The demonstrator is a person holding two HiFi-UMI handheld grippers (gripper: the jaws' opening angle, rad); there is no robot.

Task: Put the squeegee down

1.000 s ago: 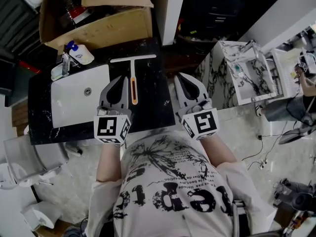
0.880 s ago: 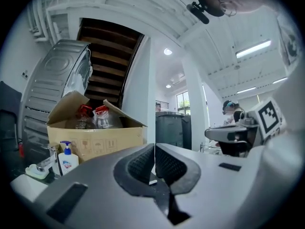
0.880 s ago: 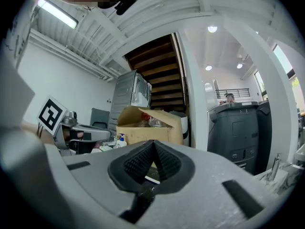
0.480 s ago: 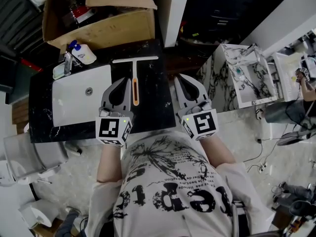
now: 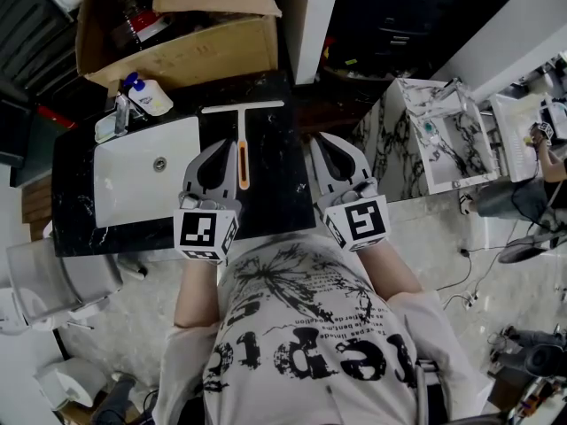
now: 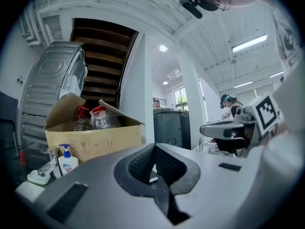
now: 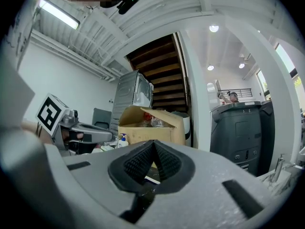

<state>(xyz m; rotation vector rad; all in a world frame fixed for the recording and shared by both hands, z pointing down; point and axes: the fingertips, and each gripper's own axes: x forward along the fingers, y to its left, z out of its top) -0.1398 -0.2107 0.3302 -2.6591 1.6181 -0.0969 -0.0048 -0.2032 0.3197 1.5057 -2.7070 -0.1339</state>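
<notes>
My left claw [image 5: 222, 142] and right claw [image 5: 320, 138], both closed and empty, flank the squeegee [image 5: 240, 136] lying flat on the tabletop [image 5: 276, 197]; I'd pull back without nudging it.

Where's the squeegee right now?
In the head view the squeegee lies flat on the black counter, just right of the sink, handle beside the left gripper.

1. Black stone countertop [image 5: 275, 184]: polished and glossy, pale veins running through it.
2. White rectangular sink [image 5: 124, 193], set toward the countertop's left edge: smooth, with a glazed ceramic look.
3. White T-shaped squeegee [image 5: 240, 135]: smooth plastic, an orange strip down the handle.
4. Brown cardboard box [image 5: 190, 51] beyond the far edge: matt, papery.
5. Left gripper [image 6: 154, 146]: matt grey plastic shell; its pads [image 6: 140, 165] are black, rough, cross-hatched rubber.
</notes>
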